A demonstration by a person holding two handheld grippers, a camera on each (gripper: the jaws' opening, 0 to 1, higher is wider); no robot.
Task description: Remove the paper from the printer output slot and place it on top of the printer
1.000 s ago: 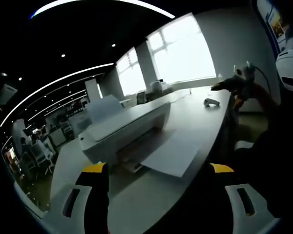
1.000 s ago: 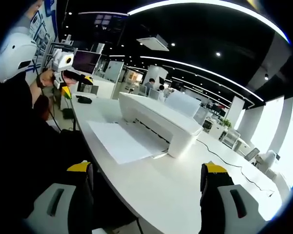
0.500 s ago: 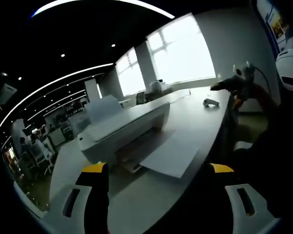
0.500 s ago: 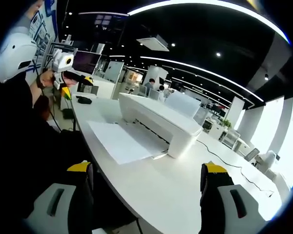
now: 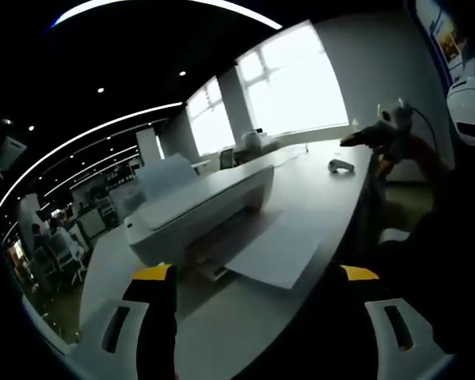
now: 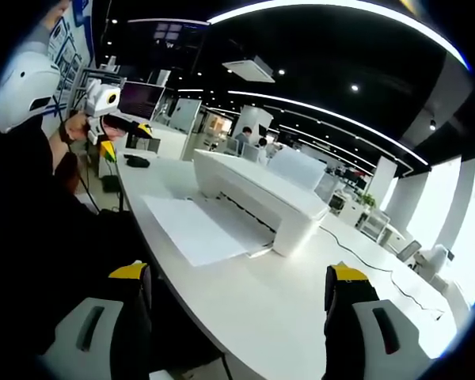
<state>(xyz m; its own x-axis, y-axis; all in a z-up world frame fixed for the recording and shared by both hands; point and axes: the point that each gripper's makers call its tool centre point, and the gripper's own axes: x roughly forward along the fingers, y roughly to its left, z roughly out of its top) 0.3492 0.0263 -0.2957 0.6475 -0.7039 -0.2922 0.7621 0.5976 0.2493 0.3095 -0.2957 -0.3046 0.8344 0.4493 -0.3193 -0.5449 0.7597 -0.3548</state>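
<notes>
The paper [image 6: 196, 228], a single white sheet, lies flat in the printer's output slot and projects forward over the edge of the tray toward the person; in the left gripper view the same sheet [image 5: 275, 255] shows at centre, its free corner reaching toward the table edge. The printer [image 6: 257, 197] is a low white unit standing on the long white table [image 6: 301, 301], its flat top bare and a rear feed support raised behind it. The left gripper [image 5: 257, 317] and the right gripper [image 6: 239, 317] each show two yellow-tipped jaws set wide apart with nothing between them, both well short of the sheet. Farther along the table lies a small dark device [image 6: 135, 161], and another person [image 6: 32, 87] holds a similar handheld tool [image 6: 103, 103] beside it. Compared with the frames of a second ago, almost nothing has changed: both views hold practically the same framing and the sheet lies as it did. The task therefore appears not yet begun; an approach toward the sheet's free edge is judged to come first.
</notes>
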